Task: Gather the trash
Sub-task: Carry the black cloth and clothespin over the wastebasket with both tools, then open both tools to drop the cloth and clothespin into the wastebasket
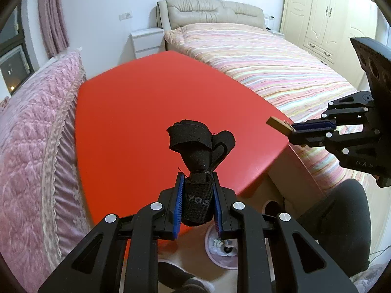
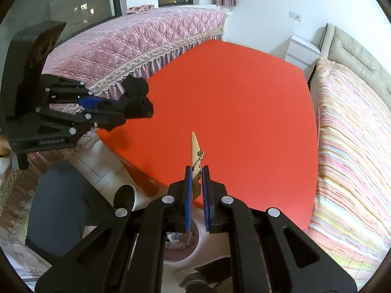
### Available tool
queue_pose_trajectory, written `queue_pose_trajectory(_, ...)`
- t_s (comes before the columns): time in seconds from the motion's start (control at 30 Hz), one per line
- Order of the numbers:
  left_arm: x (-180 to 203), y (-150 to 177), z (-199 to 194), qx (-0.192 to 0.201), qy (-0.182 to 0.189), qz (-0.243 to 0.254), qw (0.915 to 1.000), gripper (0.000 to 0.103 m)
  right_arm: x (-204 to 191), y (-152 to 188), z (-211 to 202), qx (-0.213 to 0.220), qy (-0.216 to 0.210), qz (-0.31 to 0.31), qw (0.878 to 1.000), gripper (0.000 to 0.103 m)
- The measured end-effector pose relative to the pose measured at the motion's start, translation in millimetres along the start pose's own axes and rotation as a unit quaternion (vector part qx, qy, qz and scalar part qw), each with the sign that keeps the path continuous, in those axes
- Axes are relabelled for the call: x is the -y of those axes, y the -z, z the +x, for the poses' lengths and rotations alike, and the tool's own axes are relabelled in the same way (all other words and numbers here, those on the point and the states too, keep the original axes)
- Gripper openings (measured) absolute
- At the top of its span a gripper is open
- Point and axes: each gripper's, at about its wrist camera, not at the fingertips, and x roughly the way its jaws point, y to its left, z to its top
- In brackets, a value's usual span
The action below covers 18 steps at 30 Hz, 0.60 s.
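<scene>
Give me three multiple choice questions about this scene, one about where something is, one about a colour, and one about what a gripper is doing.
1. Where is the pink bin?
A. On the red table
B. On the floor below the table's near edge
C. On the striped bed

2. What colour is the table?
A. White
B. Green
C. Red

3. What is the right gripper doing?
A. Clamped on a wooden clothespin
B. Hanging open with nothing in it
C. Clamped on a black strap

Answers:
1. B, the bin shows under both grippers on the light floor, just past the table edge.
2. C, the top is plain red in both views.
3. A, the clothespin sticks up from between its blue pads, while the black strap is in the left gripper.
</scene>
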Motion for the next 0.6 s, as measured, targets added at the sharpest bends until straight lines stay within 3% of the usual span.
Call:
queue_pose_trajectory(0.3, 32, 42, -19, -0.003, 0.01, -0.005, 0.9999, 0.021, -23, 43, -13, -0.002, -0.004, 0.019, 1.0, 0.007)
queue_pose_trajectory(0.6, 50, 79, -12, -0.028, 0.029, -0.012, 0.9991, 0.021, -33, 89, -9, -0.024, -0.024, 0.053, 0.998, 0.007)
